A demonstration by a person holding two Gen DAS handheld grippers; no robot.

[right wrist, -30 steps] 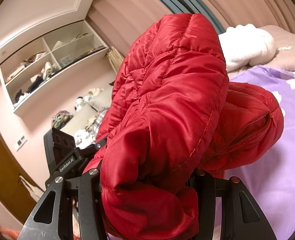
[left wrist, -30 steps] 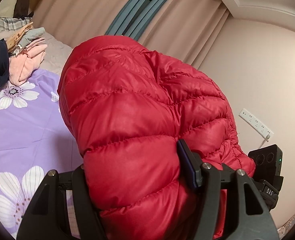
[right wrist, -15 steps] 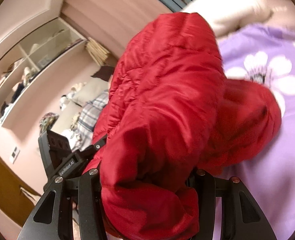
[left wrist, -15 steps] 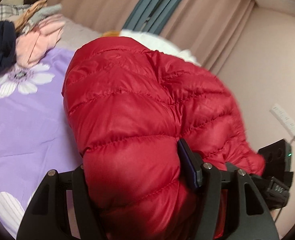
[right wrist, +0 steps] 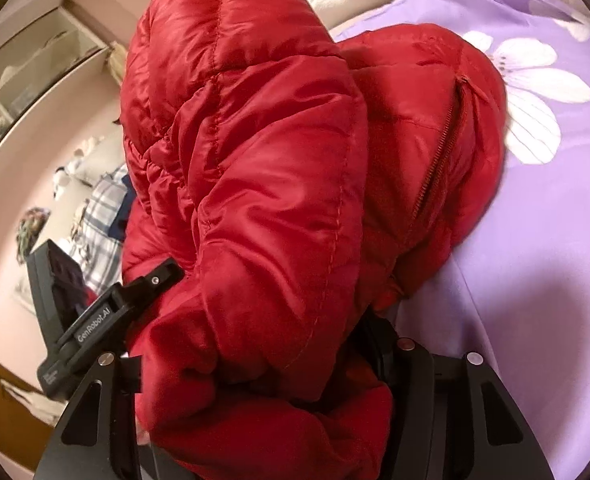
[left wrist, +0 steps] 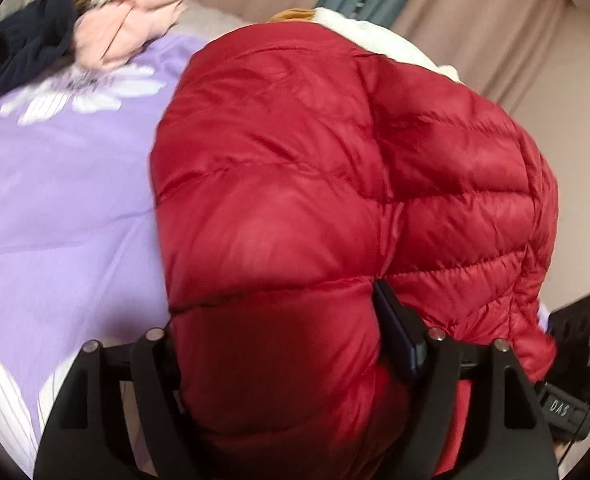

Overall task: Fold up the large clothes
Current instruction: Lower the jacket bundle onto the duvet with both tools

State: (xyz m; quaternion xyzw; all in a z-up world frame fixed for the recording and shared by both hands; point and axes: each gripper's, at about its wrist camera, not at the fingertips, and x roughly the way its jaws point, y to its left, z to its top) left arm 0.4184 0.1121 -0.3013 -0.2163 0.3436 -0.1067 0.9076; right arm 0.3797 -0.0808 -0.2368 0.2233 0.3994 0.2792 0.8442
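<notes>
A red quilted down jacket (left wrist: 315, 184) fills both views; in the right wrist view the red down jacket (right wrist: 255, 168) is bunched, with its zipper (right wrist: 435, 168) showing. My left gripper (left wrist: 279, 344) is shut on a thick fold of the jacket. My right gripper (right wrist: 263, 360) is shut on another bunched fold. Both hold the jacket over the purple flowered bedsheet (left wrist: 55, 200), and its far end hangs down close to the sheet (right wrist: 535, 240). The other gripper shows at each view's edge, the right gripper (left wrist: 575, 360) and the left gripper (right wrist: 95, 312).
A pile of clothes, navy (left wrist: 19, 52) and pink (left wrist: 131, 32), lies at the bed's far left. A white fluffy blanket (left wrist: 383, 40) lies behind the jacket. Curtains (left wrist: 455, 20), a pink wall and wall shelves (right wrist: 27, 80) surround the bed.
Both grippers have tilted down and moved toward the bed with the jacket. The sheet now fills more of each view and the jacket hangs nearer to it.
</notes>
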